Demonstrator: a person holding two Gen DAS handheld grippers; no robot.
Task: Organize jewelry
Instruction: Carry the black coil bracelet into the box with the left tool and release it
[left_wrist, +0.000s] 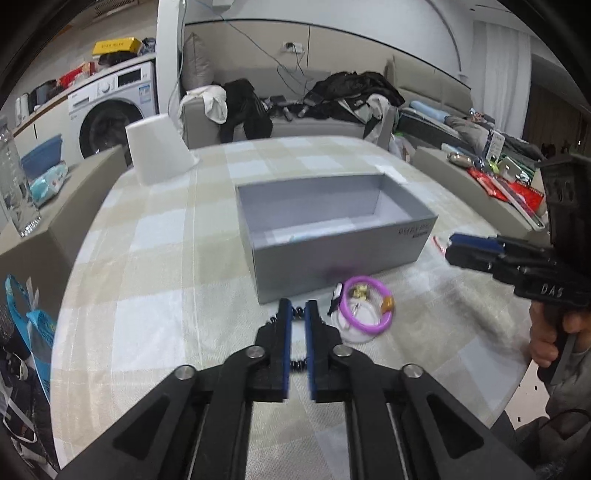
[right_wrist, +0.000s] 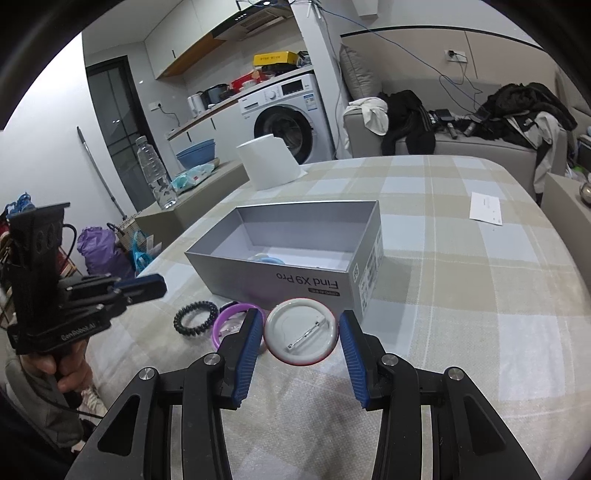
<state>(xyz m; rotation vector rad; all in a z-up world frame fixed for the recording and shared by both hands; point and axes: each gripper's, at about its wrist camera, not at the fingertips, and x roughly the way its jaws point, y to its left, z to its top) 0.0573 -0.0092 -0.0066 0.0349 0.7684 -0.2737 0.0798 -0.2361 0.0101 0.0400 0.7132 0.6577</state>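
An open grey box (left_wrist: 332, 236) (right_wrist: 295, 273) stands on the checked tablecloth, with a light blue item (right_wrist: 267, 259) inside. A purple bangle (left_wrist: 365, 306) (right_wrist: 229, 325), a round white pin badge (right_wrist: 301, 332) and a black coil hair tie (right_wrist: 195, 317) (left_wrist: 298, 363) lie in front of it. My left gripper (left_wrist: 298, 314) is nearly shut, above the hair tie, not clearly gripping it. My right gripper (right_wrist: 301, 328) is open with the badge between its fingers, apart from both pads.
A white paper roll (left_wrist: 157, 151) (right_wrist: 271, 162) stands at the table's far side. A white card (right_wrist: 485, 208) lies on the cloth at the right. A water bottle (right_wrist: 155, 173) stands on a side ledge. A sofa with clothes (left_wrist: 314, 103) is behind the table.
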